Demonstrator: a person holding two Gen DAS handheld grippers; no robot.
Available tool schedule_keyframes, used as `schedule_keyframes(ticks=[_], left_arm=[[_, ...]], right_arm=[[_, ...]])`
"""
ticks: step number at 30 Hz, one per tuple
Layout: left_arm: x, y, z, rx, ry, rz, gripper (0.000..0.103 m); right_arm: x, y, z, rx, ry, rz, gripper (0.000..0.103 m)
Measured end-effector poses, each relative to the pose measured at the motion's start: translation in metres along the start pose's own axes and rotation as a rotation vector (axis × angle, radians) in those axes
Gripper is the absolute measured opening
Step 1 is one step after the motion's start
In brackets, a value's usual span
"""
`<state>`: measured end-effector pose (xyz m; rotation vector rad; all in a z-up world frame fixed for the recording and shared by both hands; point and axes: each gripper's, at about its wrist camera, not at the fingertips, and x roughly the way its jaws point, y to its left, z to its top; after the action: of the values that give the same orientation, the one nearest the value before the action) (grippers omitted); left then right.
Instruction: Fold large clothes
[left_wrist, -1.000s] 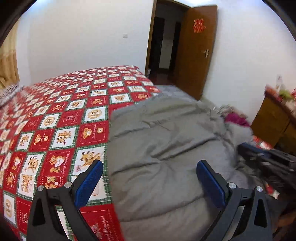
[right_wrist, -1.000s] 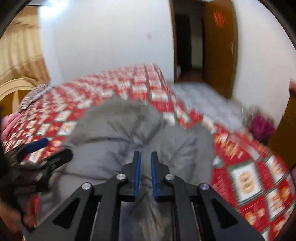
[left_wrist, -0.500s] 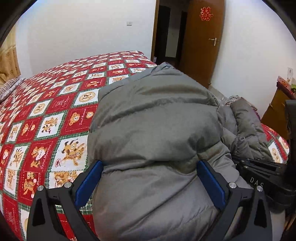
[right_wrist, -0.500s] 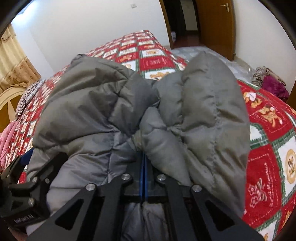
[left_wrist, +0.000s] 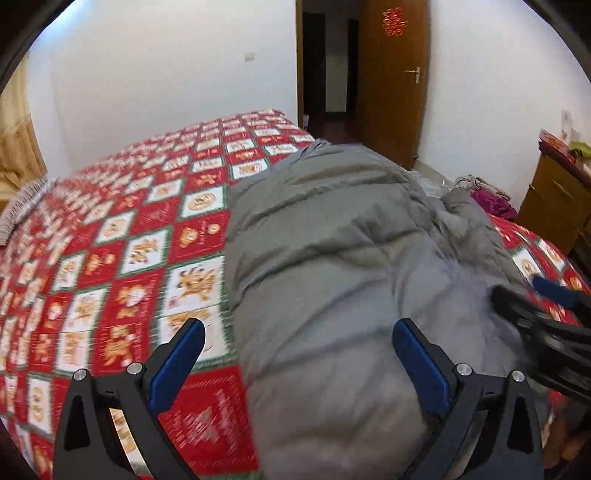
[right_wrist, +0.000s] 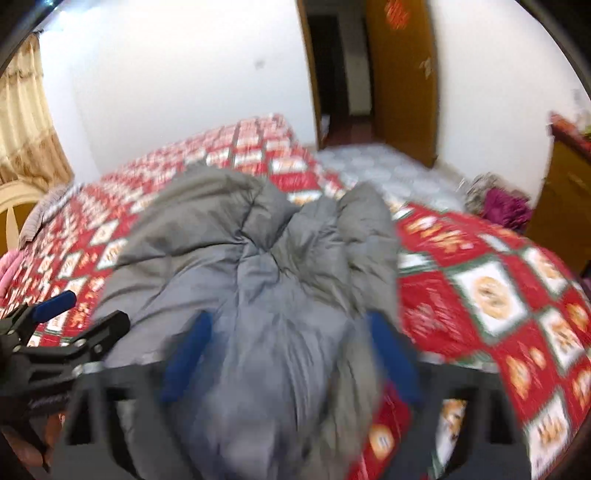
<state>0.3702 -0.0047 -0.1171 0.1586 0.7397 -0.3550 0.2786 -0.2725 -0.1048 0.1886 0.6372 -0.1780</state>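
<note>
Grey puffer coat (left_wrist: 332, 280) lies bunched on the bed, on top of the red patchwork bedspread (left_wrist: 122, 258), toward the near right part of the bed. Quilted body mounded up; a sleeve or side panel (right_wrist: 365, 236) folded in along its right edge, creased where it meets the body.

My left gripper (left_wrist: 297, 363) is spread wide, nothing between its blue pads. Left pad over the bedspread, right pad over the coat's near end; contact with the fabric cannot be judged.

My right gripper (right_wrist: 290, 360) is also spread wide, pads either side of the coat's near end. Right wrist view is motion-blurred, so I cannot tell whether the pads touch the fabric.

Each gripper shows in the other's view: right one at the coat's right flank (left_wrist: 546, 325), left one at its left flank (right_wrist: 55, 332).

Beyond the bed: open wooden door (left_wrist: 391, 81), wooden cabinet (left_wrist: 554, 203), pile of magenta clothing (left_wrist: 491, 201) on the floor.
</note>
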Motion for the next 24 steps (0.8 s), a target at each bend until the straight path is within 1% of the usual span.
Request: schedule_keyframes(ticks=[1, 2, 5, 10, 13, 17, 19, 24], left_arm=[[-0.006, 0.001, -0.004, 0.006, -0.002, 0.009, 0.102], [-0.015, 0.001, -0.01, 0.013, -0.006, 0.023, 0.102], [-0.036, 0.001, -0.028, 0.022, -0.015, 0.048, 0.102], [-0.066, 0.004, -0.06, 0.013, 0.003, 0.021, 0.102], [-0.083, 0.004, -0.079, 0.016, 0.009, 0.021, 0.102], [-0.112, 0.003, -0.099, 0.02, -0.012, 0.025, 0.102], [-0.124, 0.004, -0.104, 0.008, -0.024, 0.023, 0.102], [-0.158, 0.005, -0.113, -0.035, -0.052, -0.011, 0.102]], right_arm=[[-0.018, 0.002, -0.008, -0.007, -0.03, -0.002, 0.096], [-0.03, 0.005, -0.015, -0.013, -0.041, -0.009, 0.095], [-0.049, 0.012, -0.03, -0.005, -0.044, -0.04, 0.096], [-0.076, 0.019, -0.059, 0.046, -0.02, -0.02, 0.098], [-0.09, 0.024, -0.068, 0.04, -0.018, -0.016, 0.098], [-0.112, 0.032, -0.082, 0.027, -0.031, -0.036, 0.098], [-0.127, 0.034, -0.089, 0.03, -0.05, -0.033, 0.098], [-0.157, 0.04, -0.104, 0.004, -0.075, -0.029, 0.1]])
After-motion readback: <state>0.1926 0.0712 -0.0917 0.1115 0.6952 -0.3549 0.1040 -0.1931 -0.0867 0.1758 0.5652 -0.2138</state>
